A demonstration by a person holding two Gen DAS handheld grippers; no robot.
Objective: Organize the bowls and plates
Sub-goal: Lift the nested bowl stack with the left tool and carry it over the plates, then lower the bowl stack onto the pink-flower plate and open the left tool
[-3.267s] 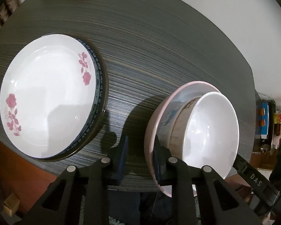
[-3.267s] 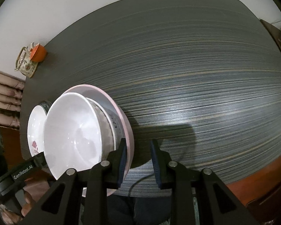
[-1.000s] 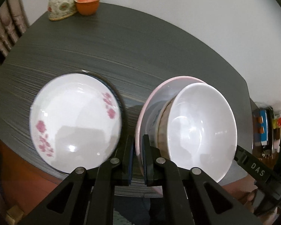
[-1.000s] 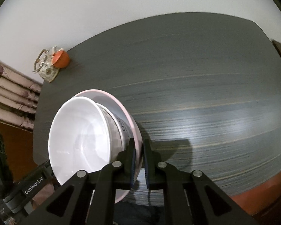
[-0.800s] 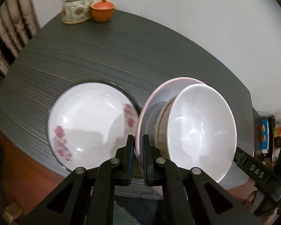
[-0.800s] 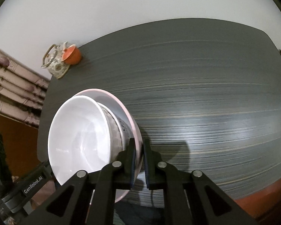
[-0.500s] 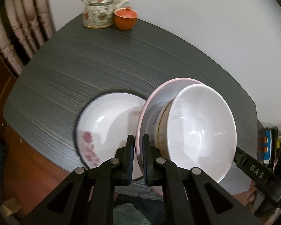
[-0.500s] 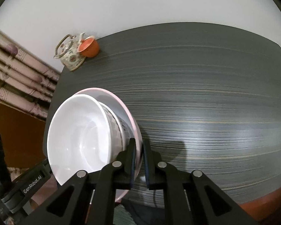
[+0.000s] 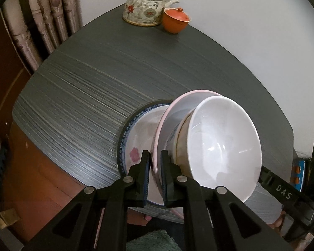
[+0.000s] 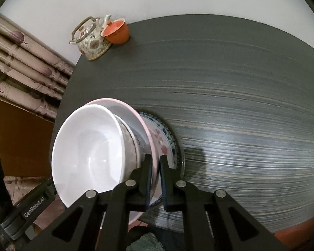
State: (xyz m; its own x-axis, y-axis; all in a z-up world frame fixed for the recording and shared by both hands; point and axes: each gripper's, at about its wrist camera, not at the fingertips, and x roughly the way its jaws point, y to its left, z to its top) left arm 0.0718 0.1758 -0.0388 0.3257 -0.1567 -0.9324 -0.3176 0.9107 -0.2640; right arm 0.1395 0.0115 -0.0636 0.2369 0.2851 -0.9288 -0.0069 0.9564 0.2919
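Both the left claw [image 9: 155, 163] and the right claw [image 10: 156, 166] pinch opposite rims of the pink plate [image 9: 167, 121], which carries stacked bowls [image 9: 221, 146] above the floral plates [image 9: 134, 144] on the dark surface [image 9: 94, 87]

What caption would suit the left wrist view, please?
Both grippers carry a pink plate of bowls over the flowered plates.
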